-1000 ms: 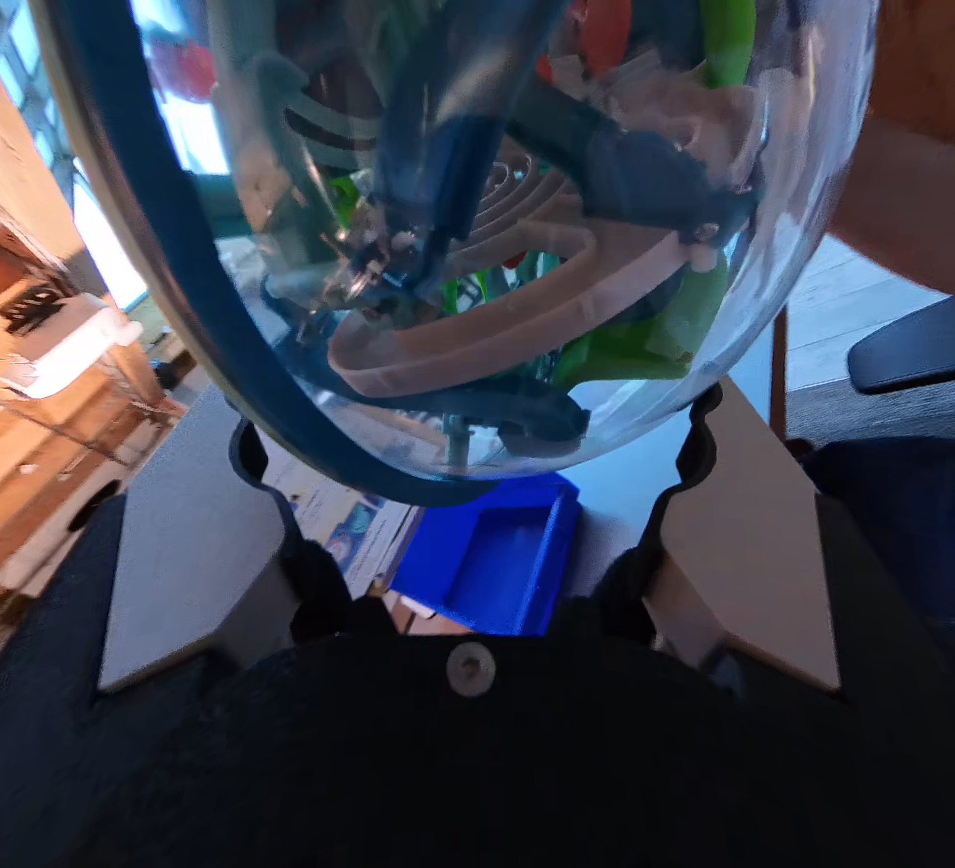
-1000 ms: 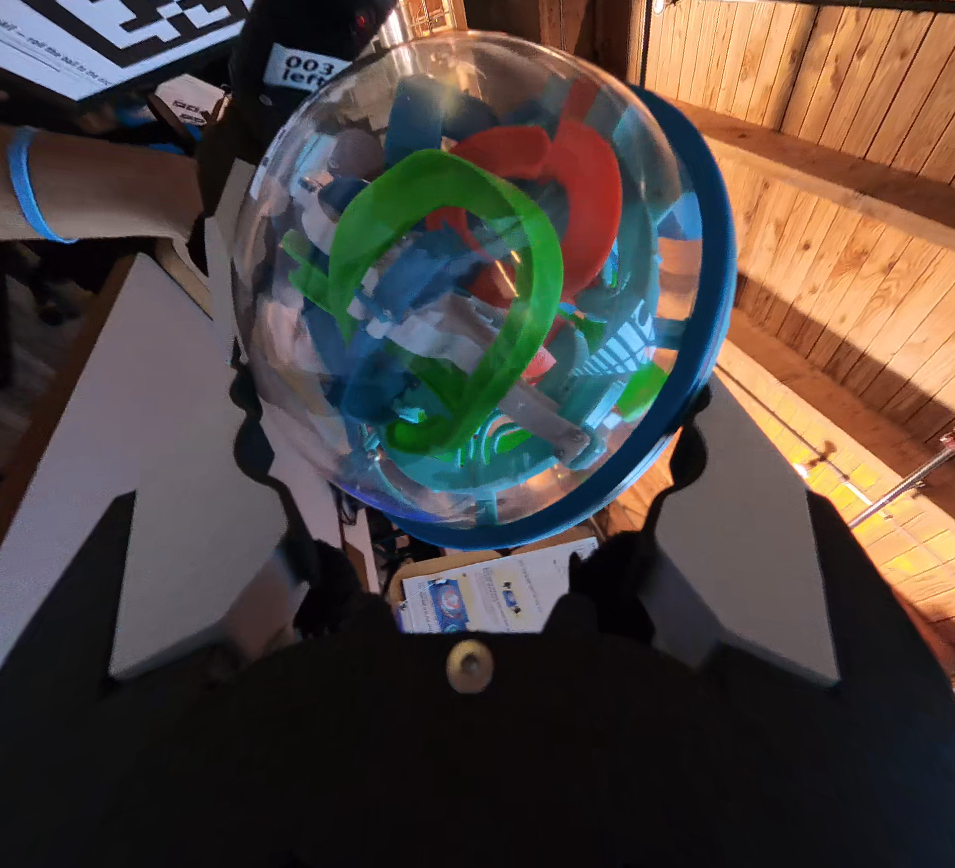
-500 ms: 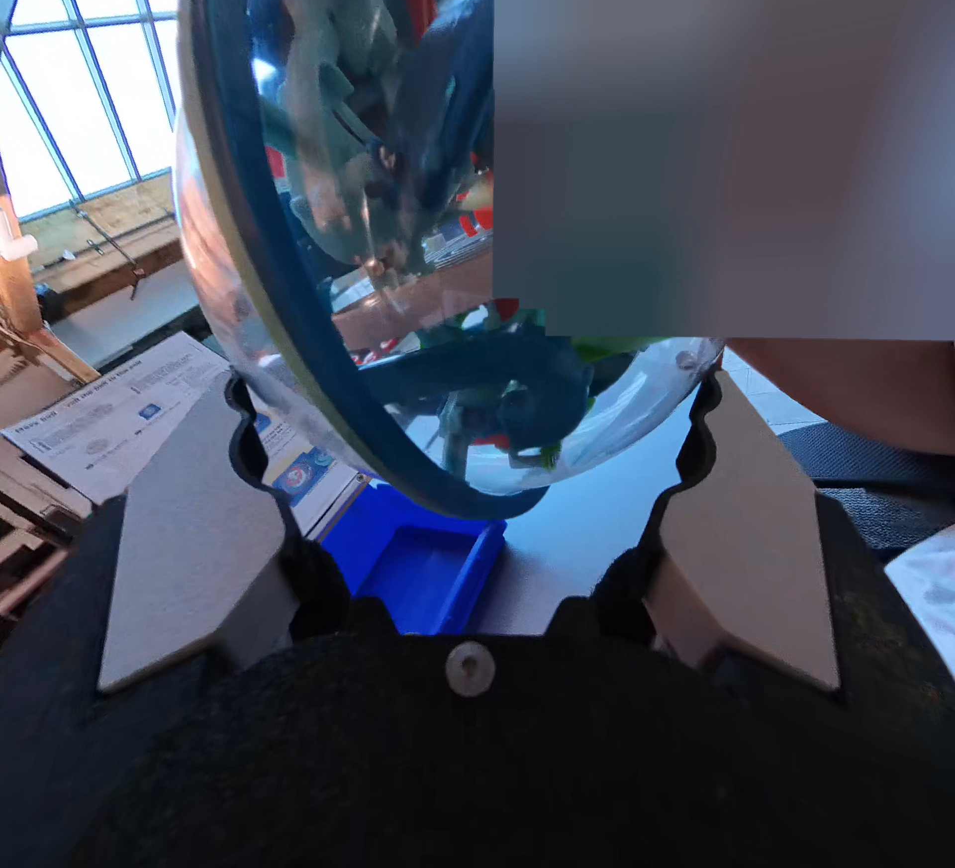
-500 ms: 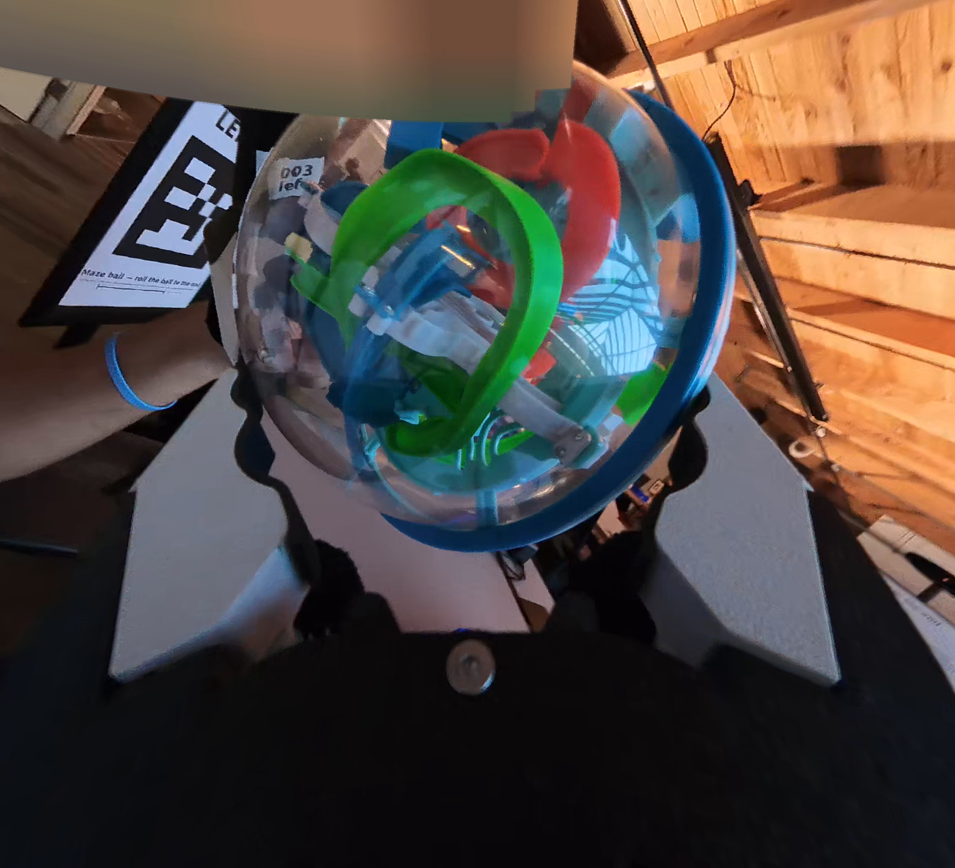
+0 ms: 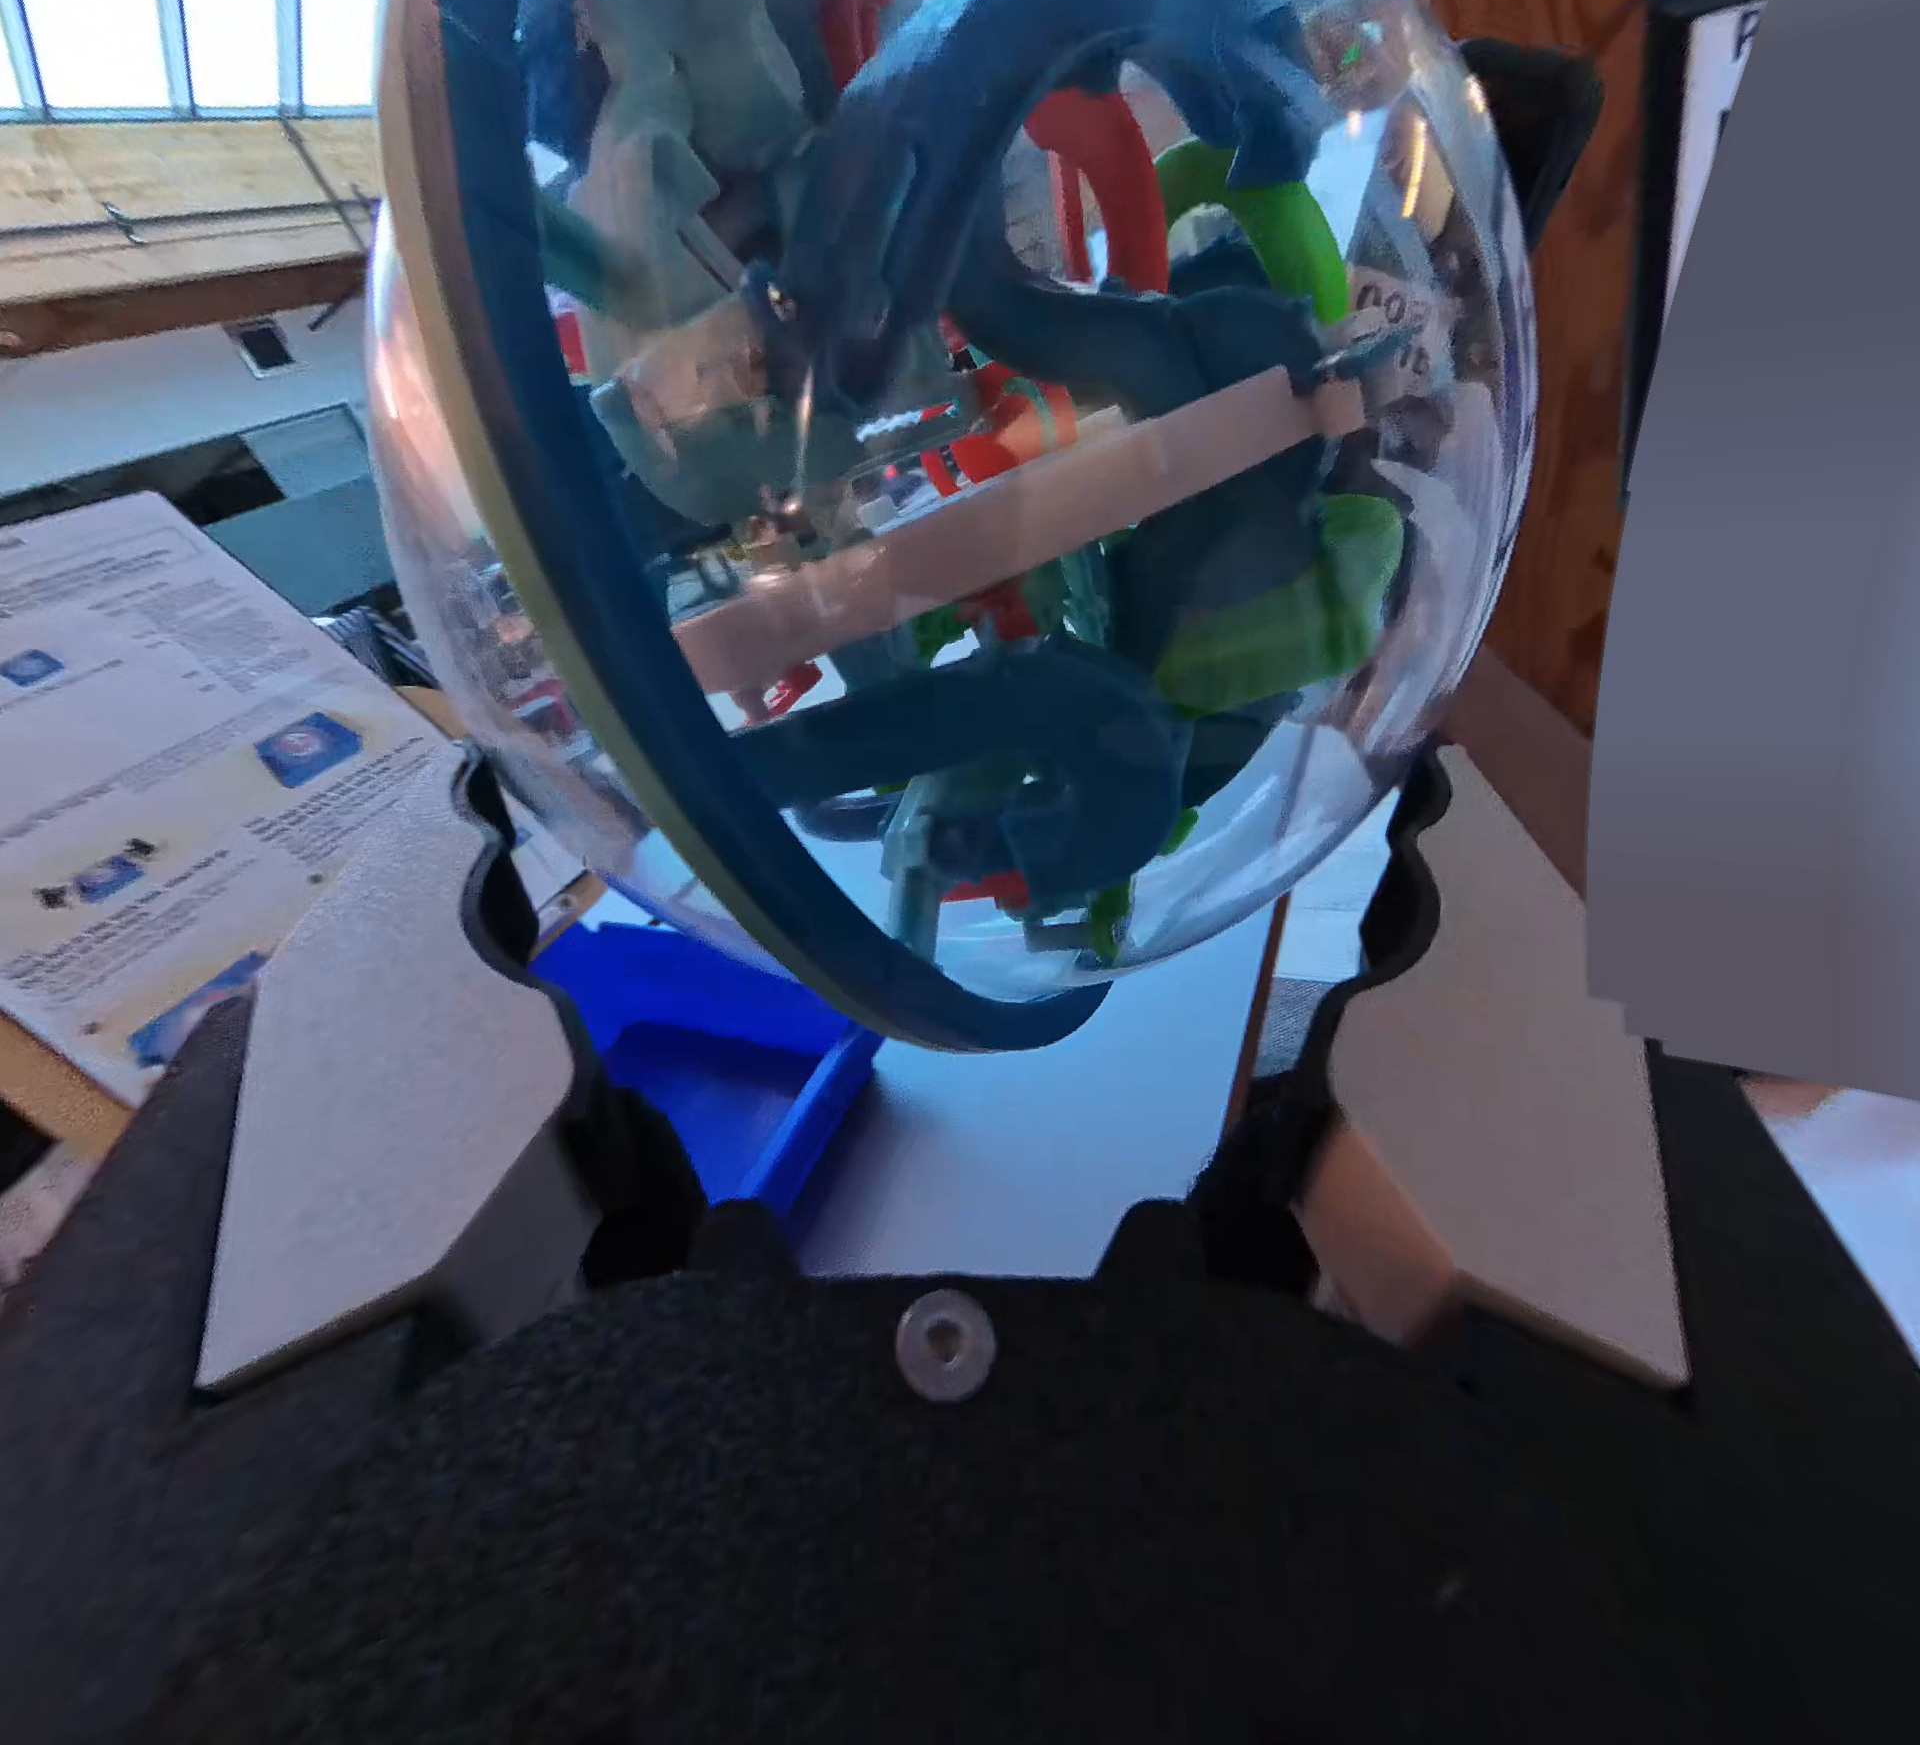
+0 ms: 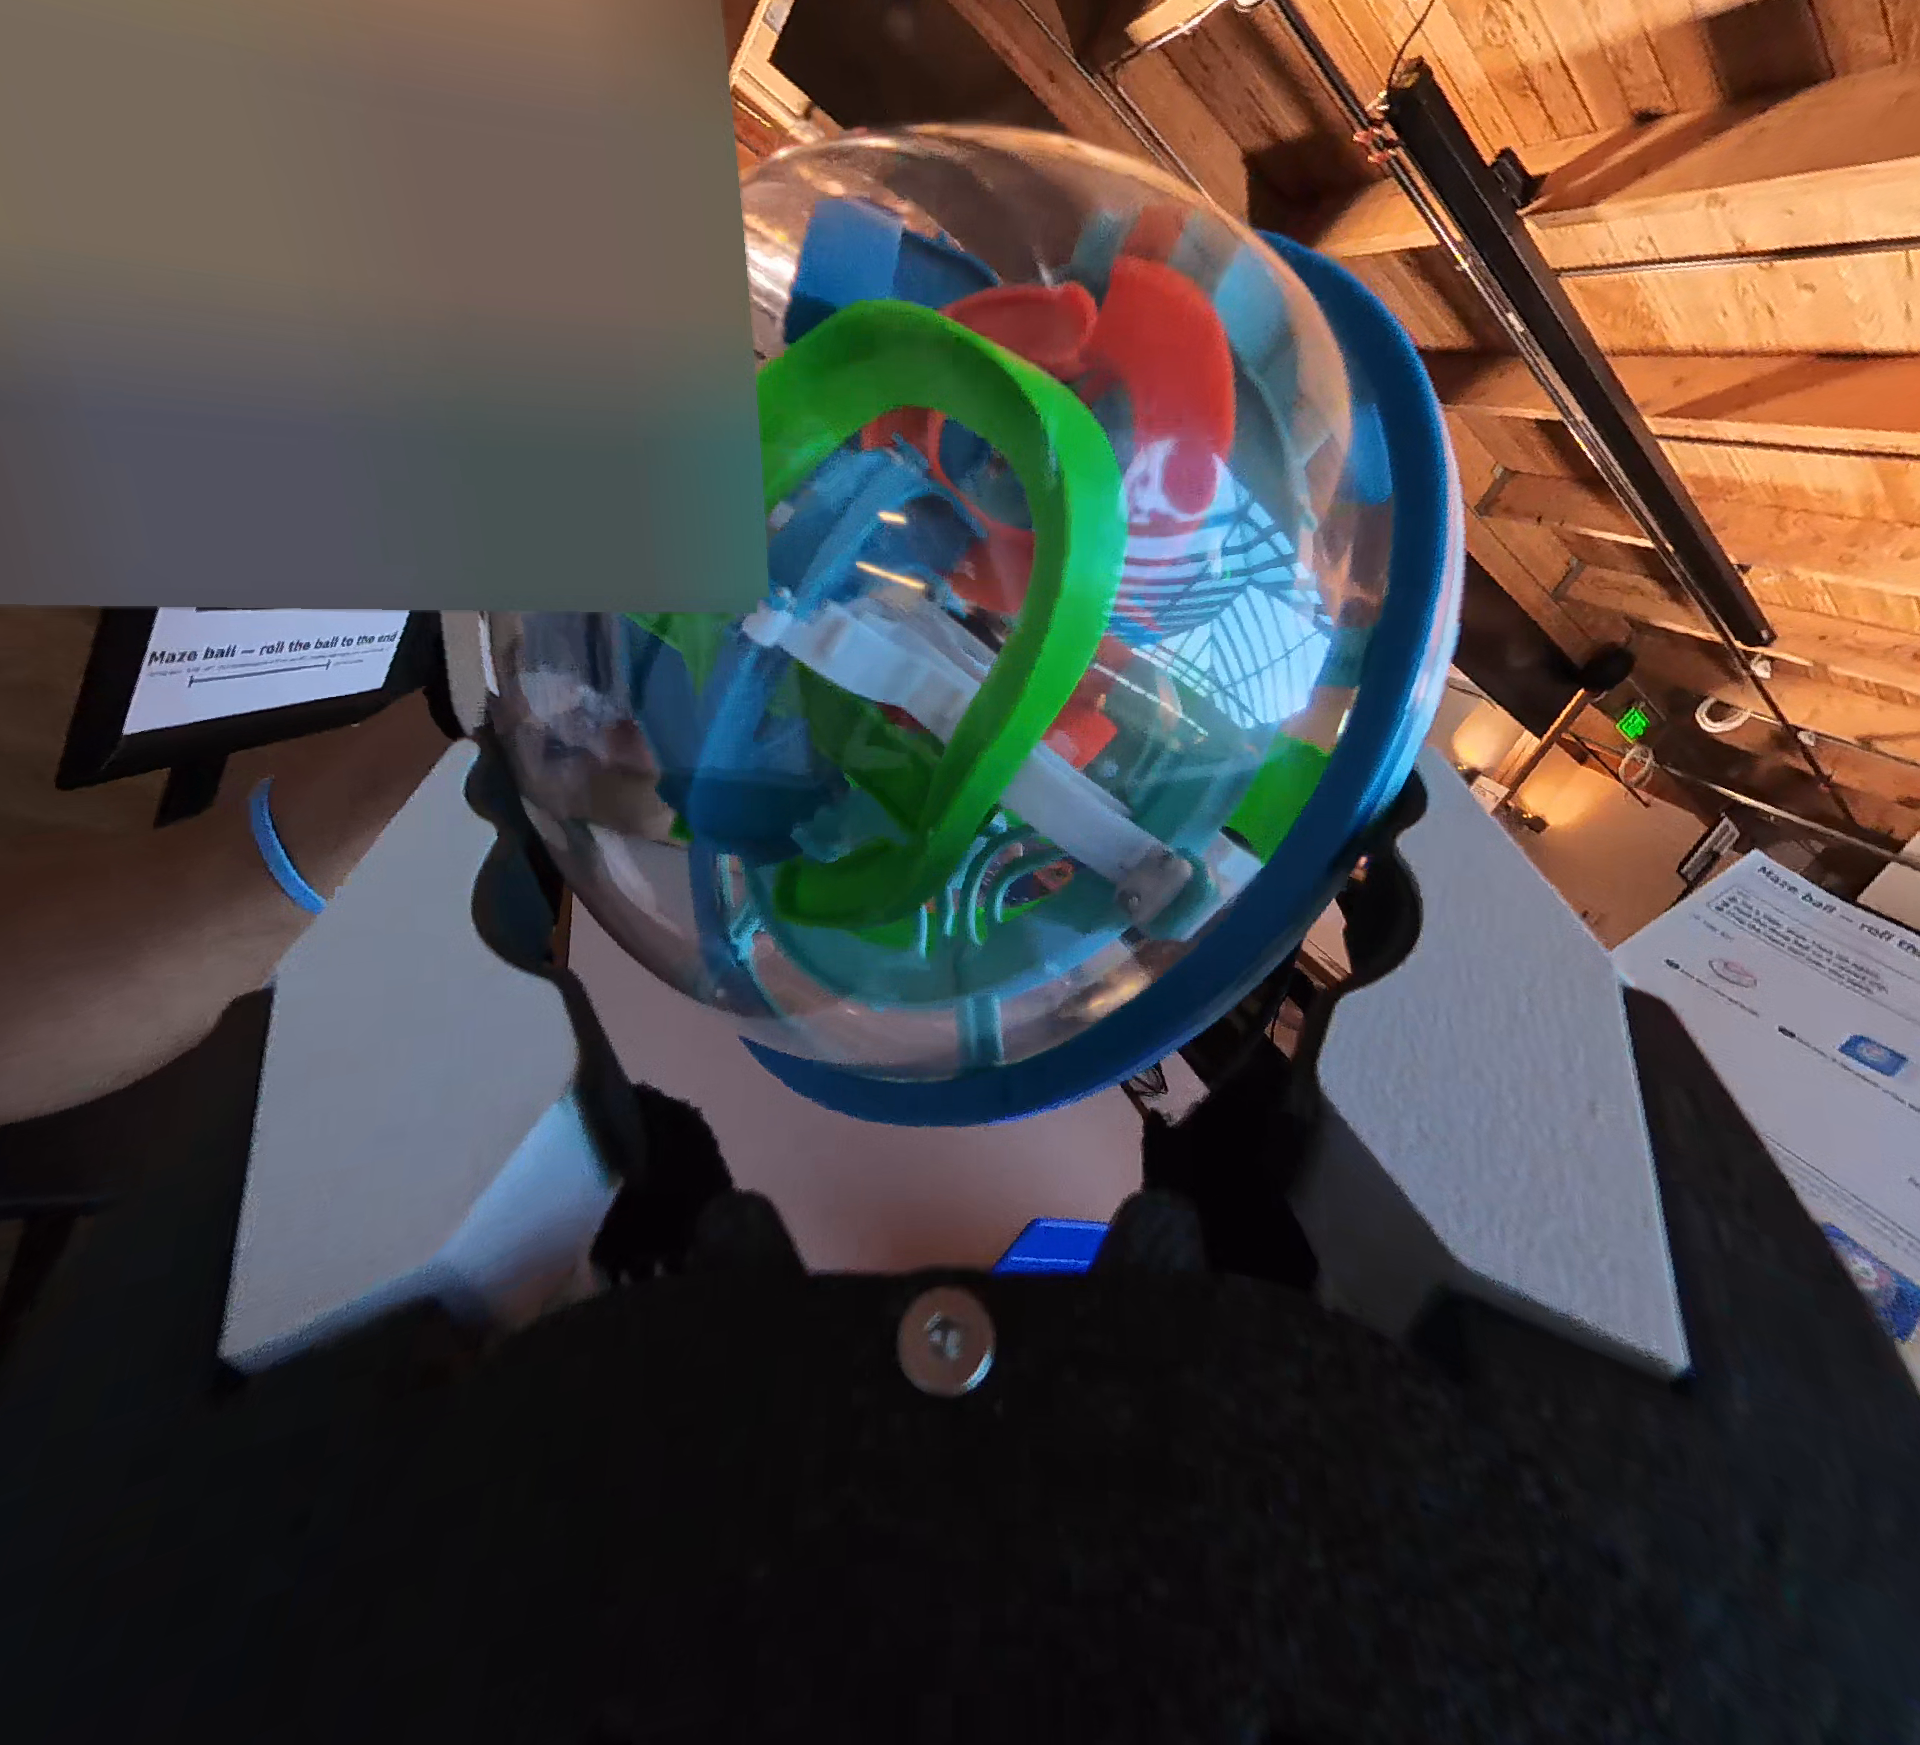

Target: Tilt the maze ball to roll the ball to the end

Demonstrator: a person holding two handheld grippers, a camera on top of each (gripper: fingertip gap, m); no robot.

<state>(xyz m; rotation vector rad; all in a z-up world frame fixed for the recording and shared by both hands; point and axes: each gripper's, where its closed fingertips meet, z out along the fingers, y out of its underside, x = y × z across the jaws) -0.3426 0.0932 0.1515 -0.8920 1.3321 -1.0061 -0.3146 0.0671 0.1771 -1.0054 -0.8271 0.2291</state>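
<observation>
Tilted further, maze ball [image 5: 935, 448] sits gripped by both jaws; only left view shows blue bin [image 5: 717, 1061].

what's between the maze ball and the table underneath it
In the left wrist view, a blue plastic bin sits on the white table below the lifted clear plastic maze ball.

The maze ball [image 5: 951, 448] is filling the gap between the left gripper [image 5: 948, 822] fingers, blocking passage forward from 10 to 2 o'clock. At 6 o'clock a narrow opening is showing bare white table [image 5: 1039, 1145]. A blue bin [image 5: 717, 1061] is sitting at 7 o'clock and printed sheets [image 5: 156, 729] are lying at 9 o'clock. The right gripper [image 6: 940, 864] gap is likewise being occupied by the sphere.
</observation>
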